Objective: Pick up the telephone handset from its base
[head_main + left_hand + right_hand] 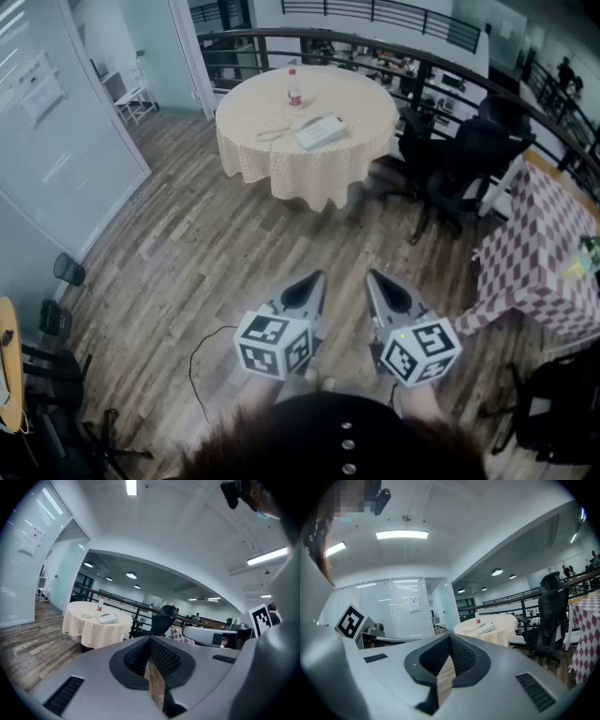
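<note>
approach step, reach not yet begun. the left gripper [312,278] and right gripper [377,278] are side by side, jaws closed and empty. the telephone [321,131], handset apparently on its base, sits on a round table [281,164] well ahead of both. next likely calls for walking closer and opening a gripper.

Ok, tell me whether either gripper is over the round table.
No, the left gripper and the right gripper both hang above the wooden floor, well short of the round table.
</note>
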The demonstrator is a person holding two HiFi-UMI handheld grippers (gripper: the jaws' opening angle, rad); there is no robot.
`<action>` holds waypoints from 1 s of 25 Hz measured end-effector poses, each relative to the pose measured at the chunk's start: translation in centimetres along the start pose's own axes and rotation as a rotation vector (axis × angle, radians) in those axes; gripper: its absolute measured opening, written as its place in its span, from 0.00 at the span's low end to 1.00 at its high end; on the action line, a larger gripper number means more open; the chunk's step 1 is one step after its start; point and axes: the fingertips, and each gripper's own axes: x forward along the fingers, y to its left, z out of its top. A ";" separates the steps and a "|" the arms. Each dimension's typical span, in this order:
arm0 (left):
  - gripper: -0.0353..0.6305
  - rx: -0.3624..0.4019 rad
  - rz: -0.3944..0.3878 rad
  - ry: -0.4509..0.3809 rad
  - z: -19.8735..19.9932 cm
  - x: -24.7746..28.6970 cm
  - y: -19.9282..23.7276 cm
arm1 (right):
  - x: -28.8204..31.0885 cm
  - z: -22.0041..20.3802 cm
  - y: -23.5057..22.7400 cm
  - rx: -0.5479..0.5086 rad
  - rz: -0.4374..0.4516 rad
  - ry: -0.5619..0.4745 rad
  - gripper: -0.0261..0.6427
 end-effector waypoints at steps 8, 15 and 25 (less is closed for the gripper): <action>0.06 0.002 -0.014 0.009 -0.4 0.4 0.6 | 0.9 -0.3 0.4 -0.013 0.002 0.010 0.05; 0.06 0.015 -0.035 0.004 0.1 1.3 2.1 | 3.1 -0.5 0.6 -0.008 -0.003 0.004 0.05; 0.06 0.015 -0.102 0.011 0.5 3.1 4.9 | 7.9 -1.6 1.3 0.010 -0.020 0.028 0.05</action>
